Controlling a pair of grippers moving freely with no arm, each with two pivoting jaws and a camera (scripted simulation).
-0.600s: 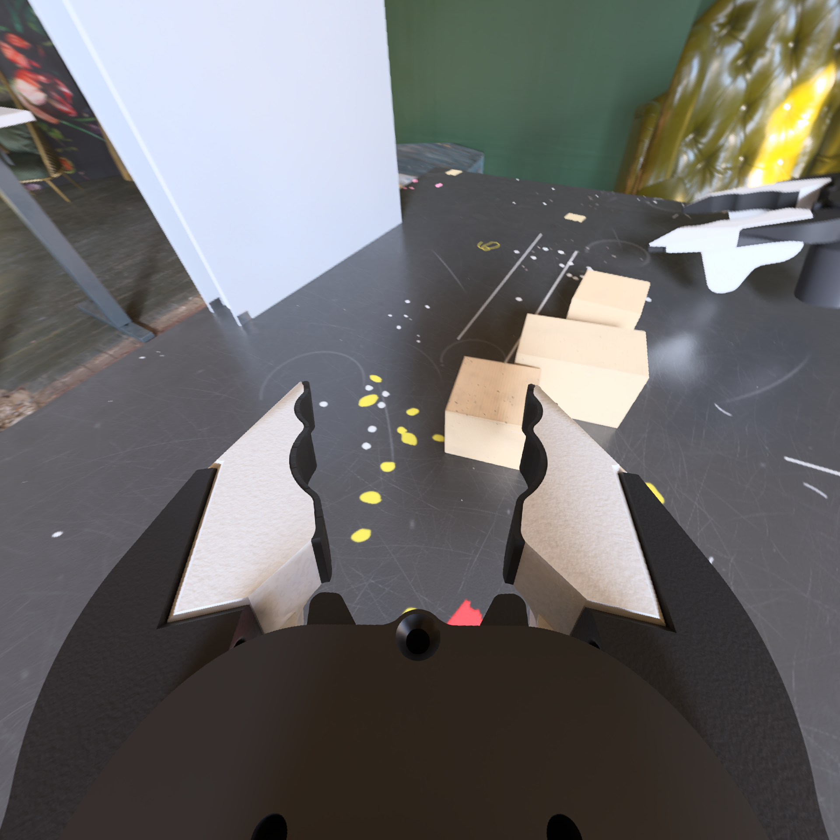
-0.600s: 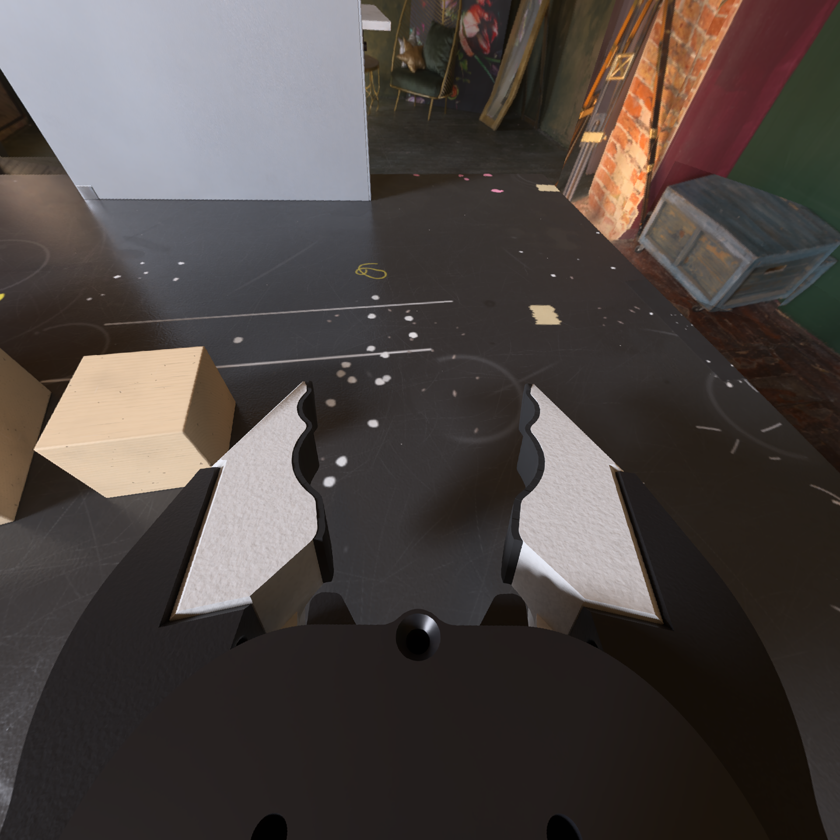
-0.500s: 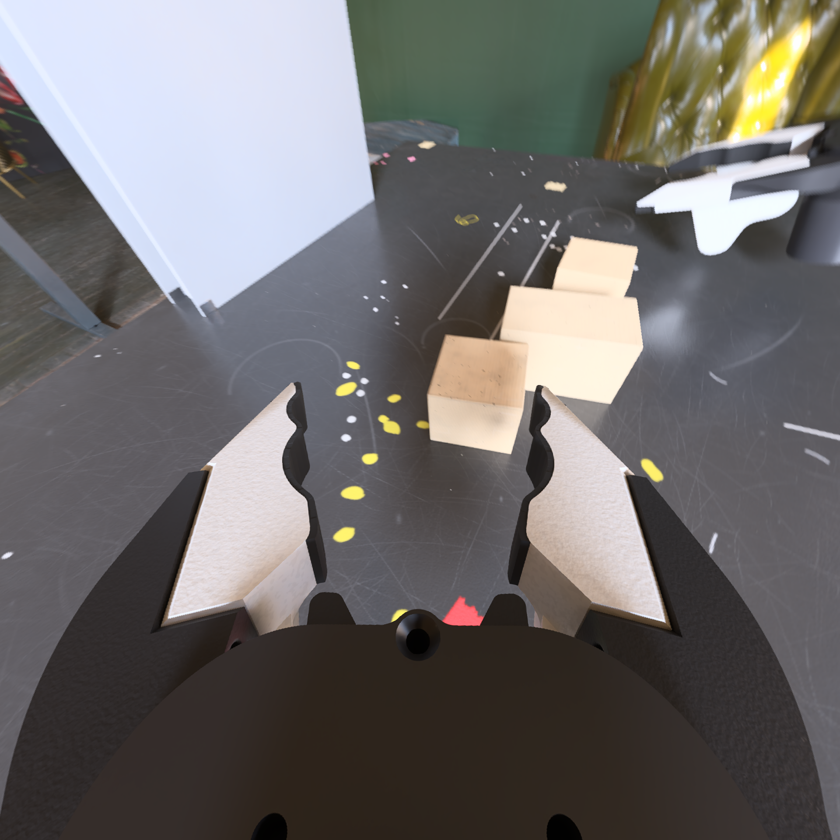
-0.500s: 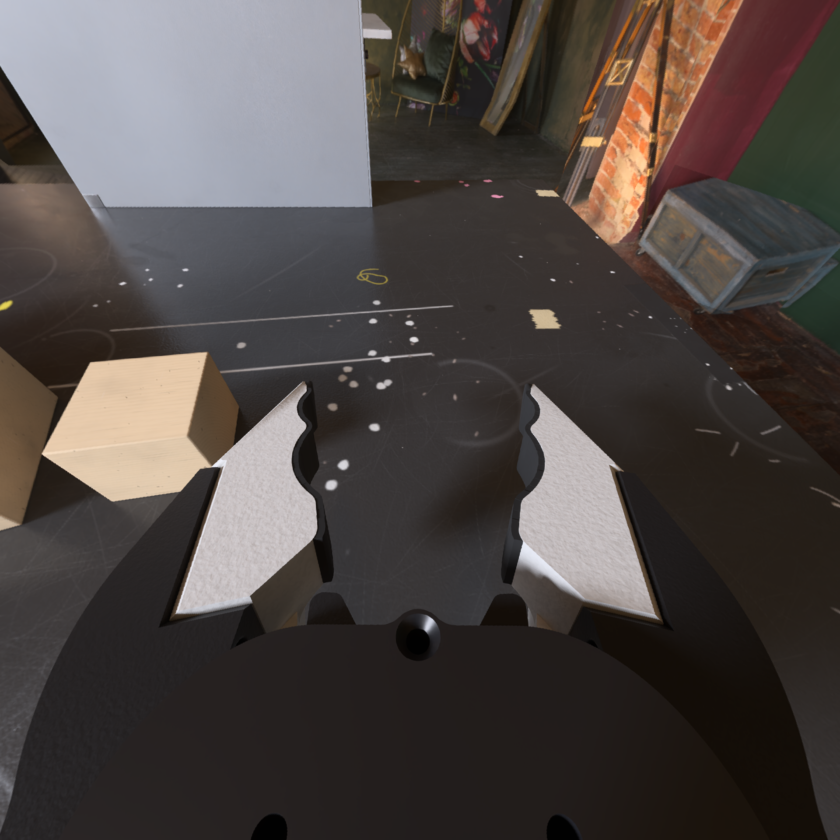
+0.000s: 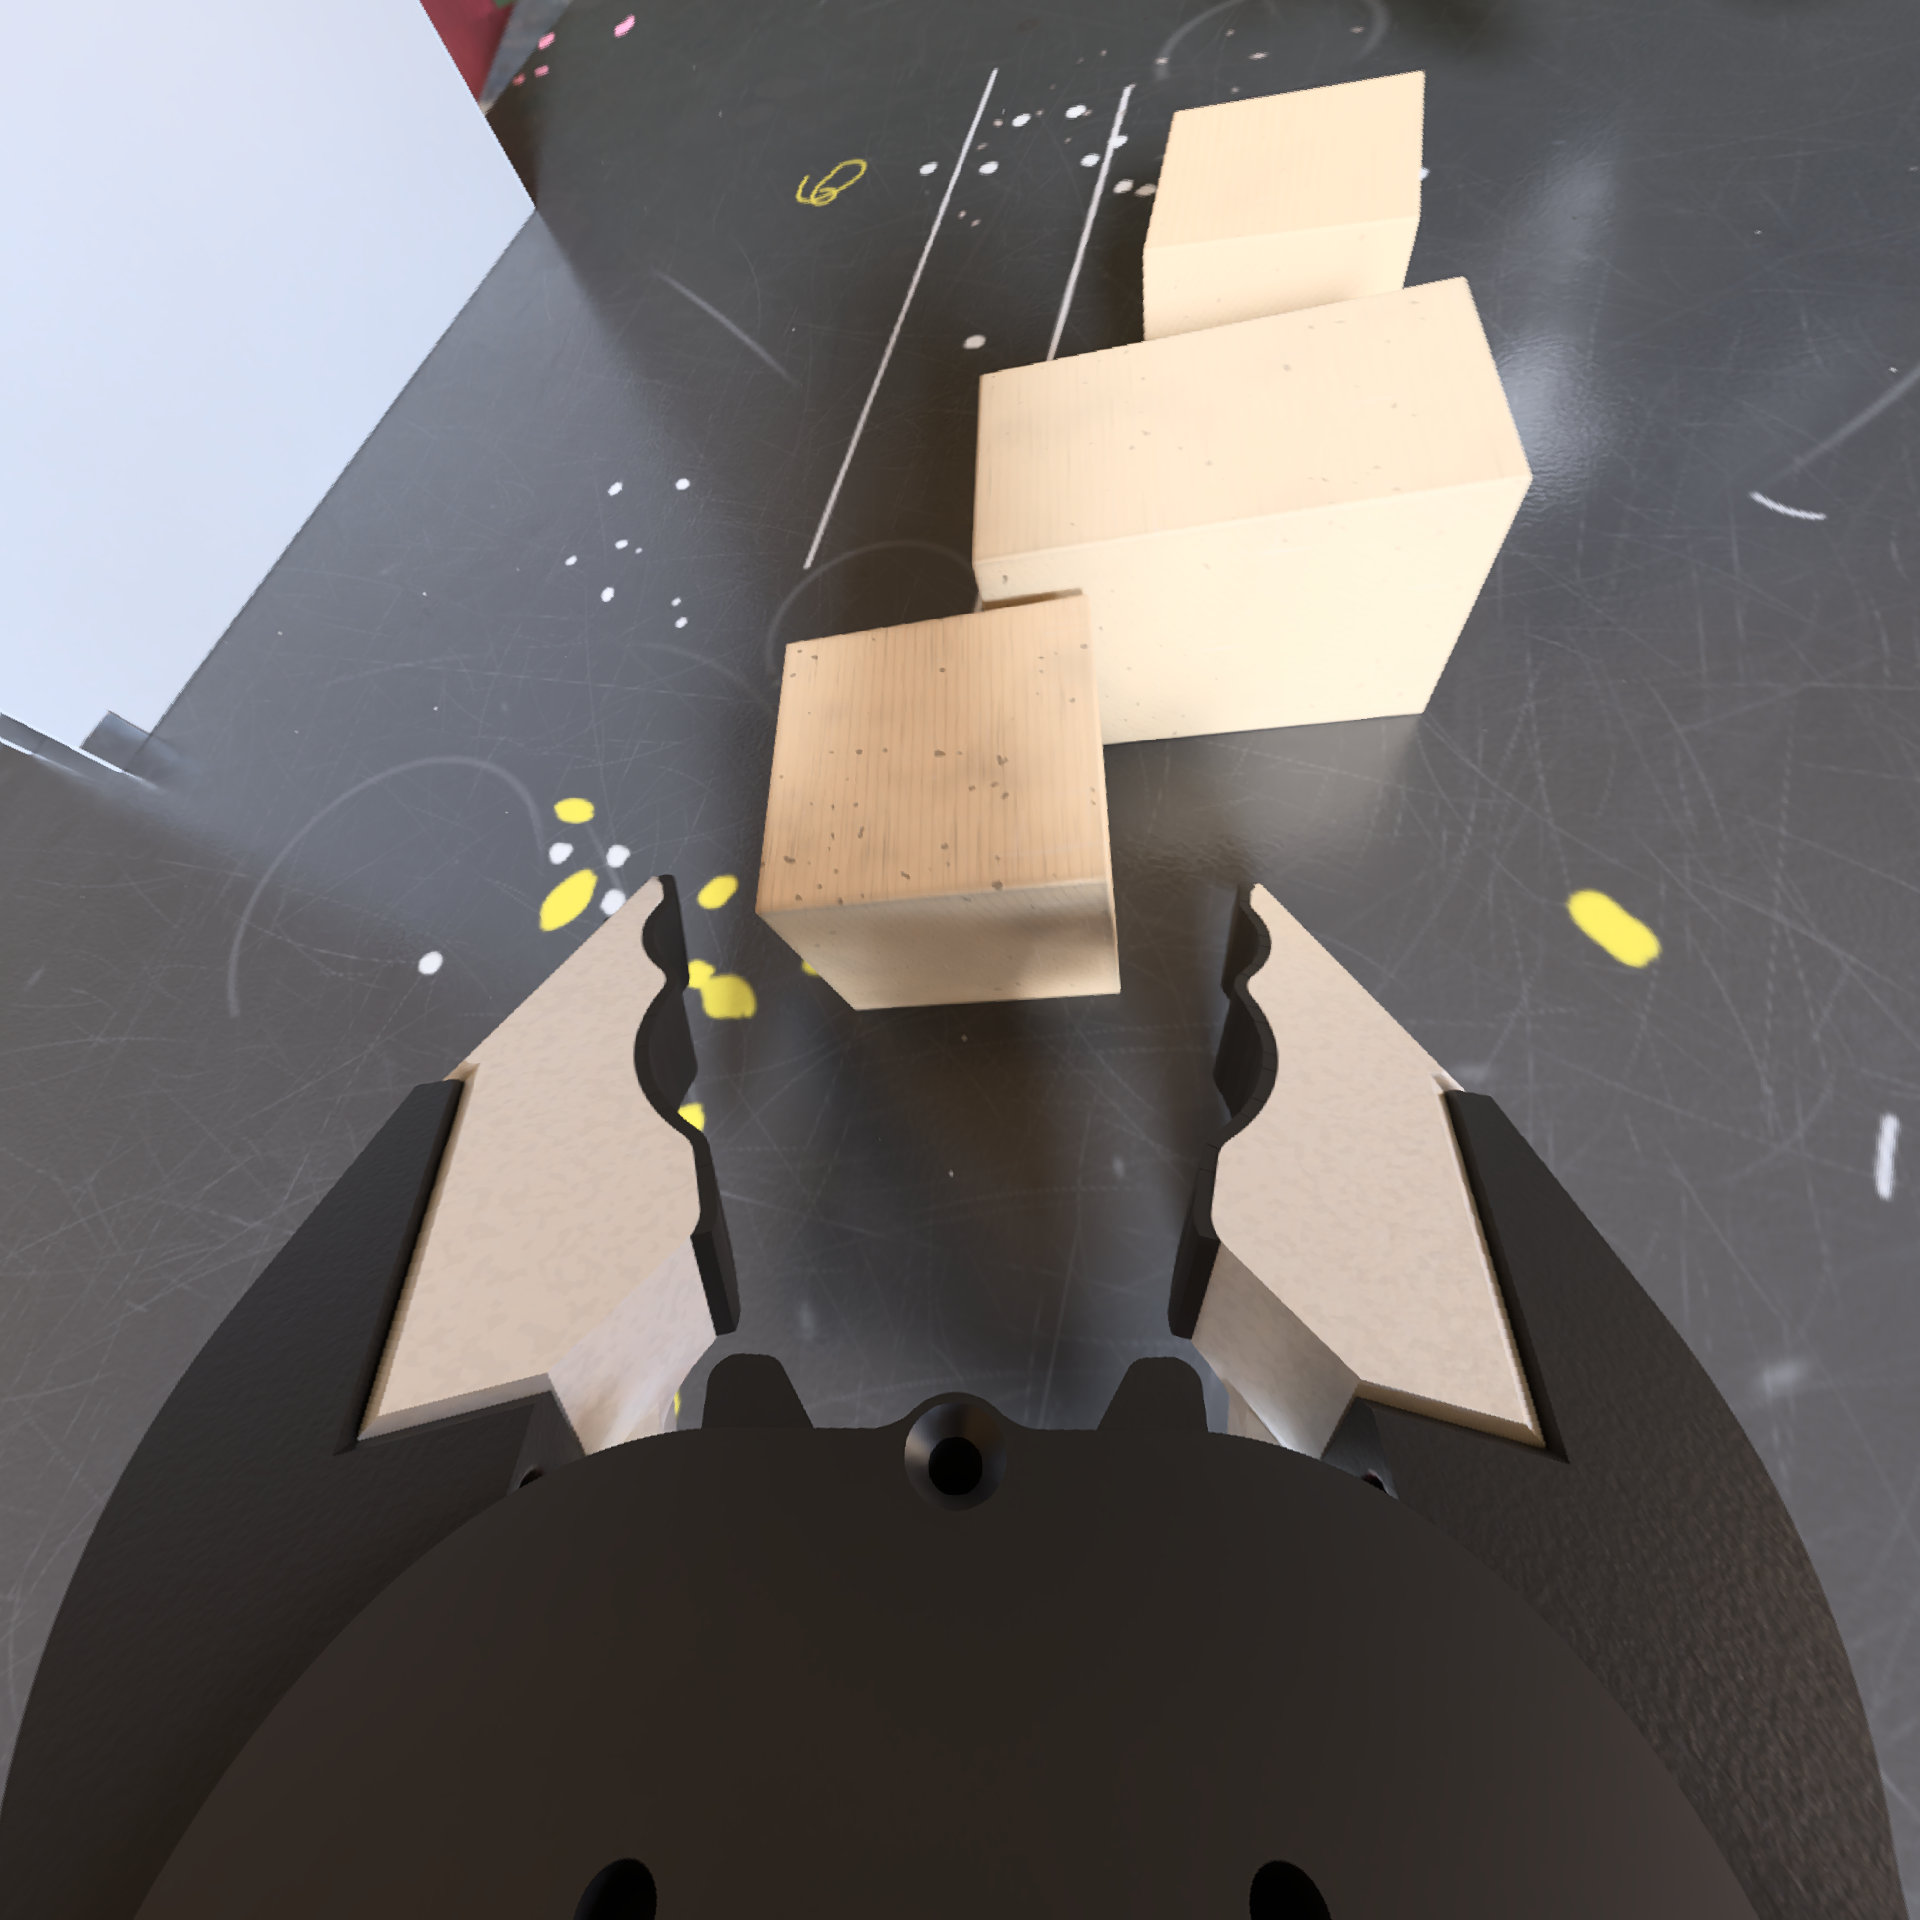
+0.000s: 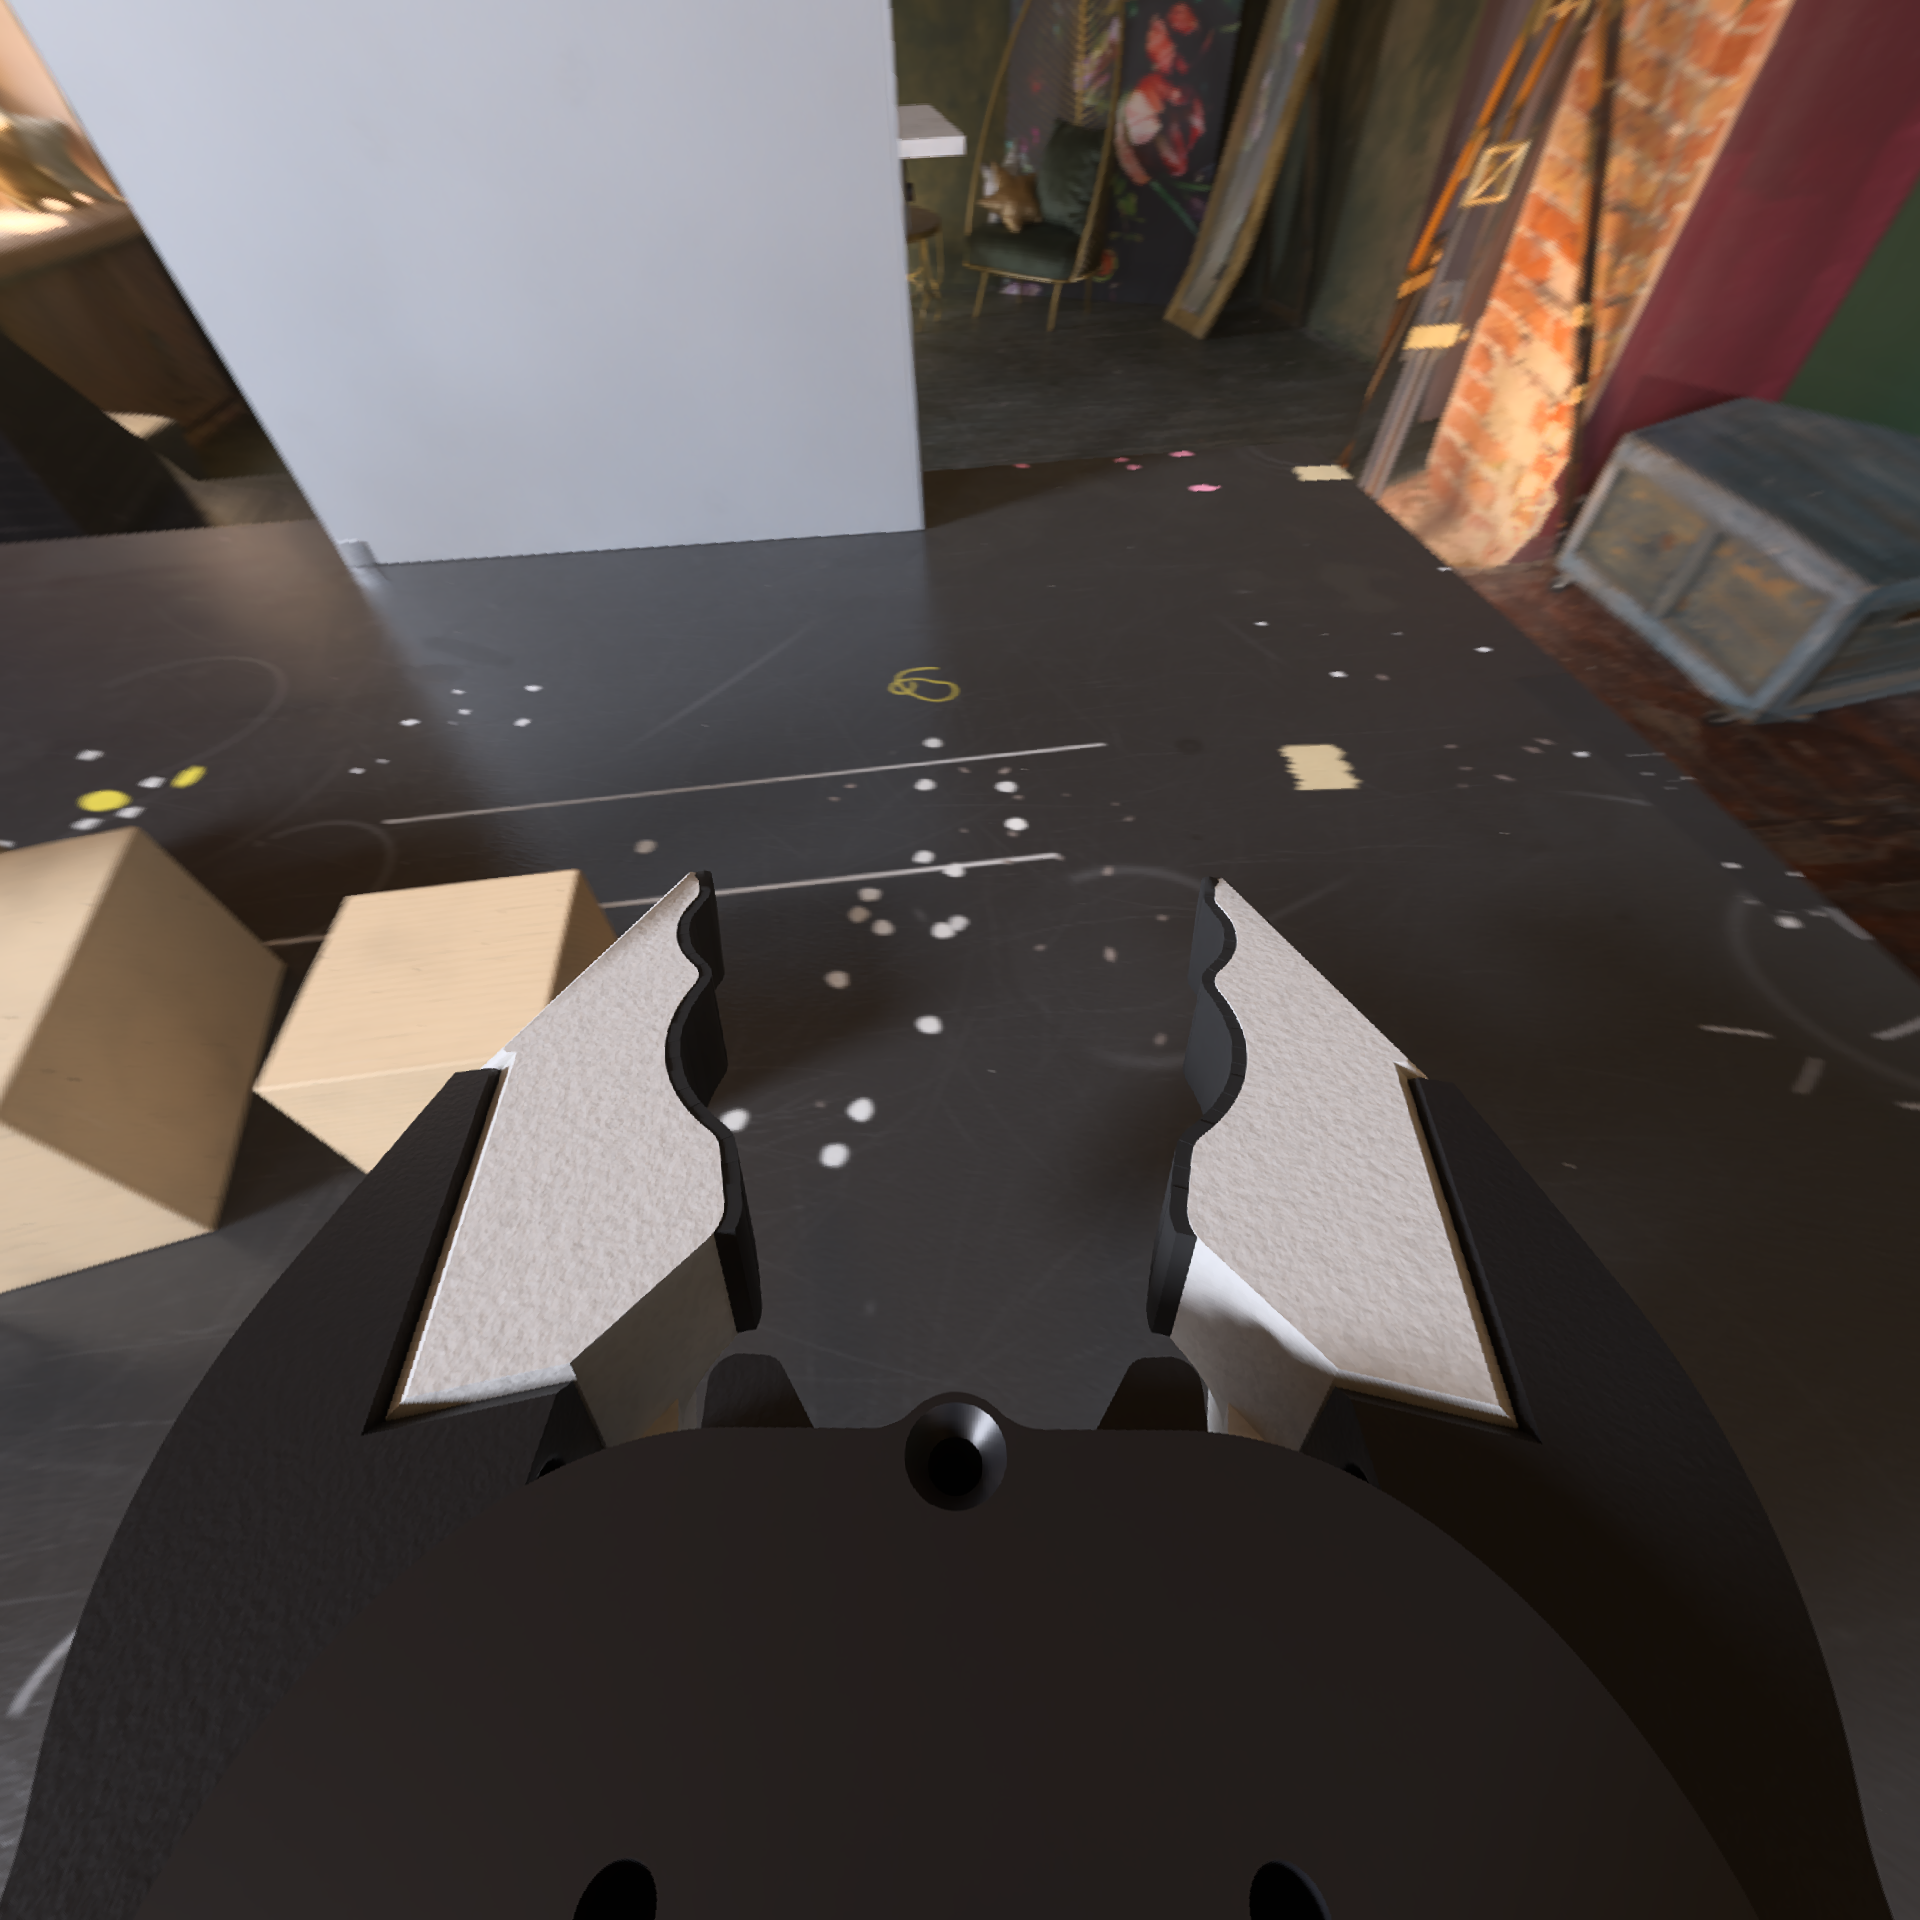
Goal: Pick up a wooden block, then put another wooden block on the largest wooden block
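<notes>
The left gripper point(image 5: 956, 904) is being held spread, small block point(image 5: 935, 800) at 12 o'clock; right gripper point(image 6: 956, 894) spread too, 2 blocks point(image 6: 416, 987) at 9 o'clock.

left wrist: steep downward, close | right wrist: shallow, forward | shared: 2 blocks point(image 5: 1247, 499)

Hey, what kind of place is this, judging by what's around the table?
Probably a studio or workshop storeroom. The dark table is scratched and paint-spattered; beyond it, framed paintings lean against a wall, beside a brick pillar and an old wooden chest.
</notes>
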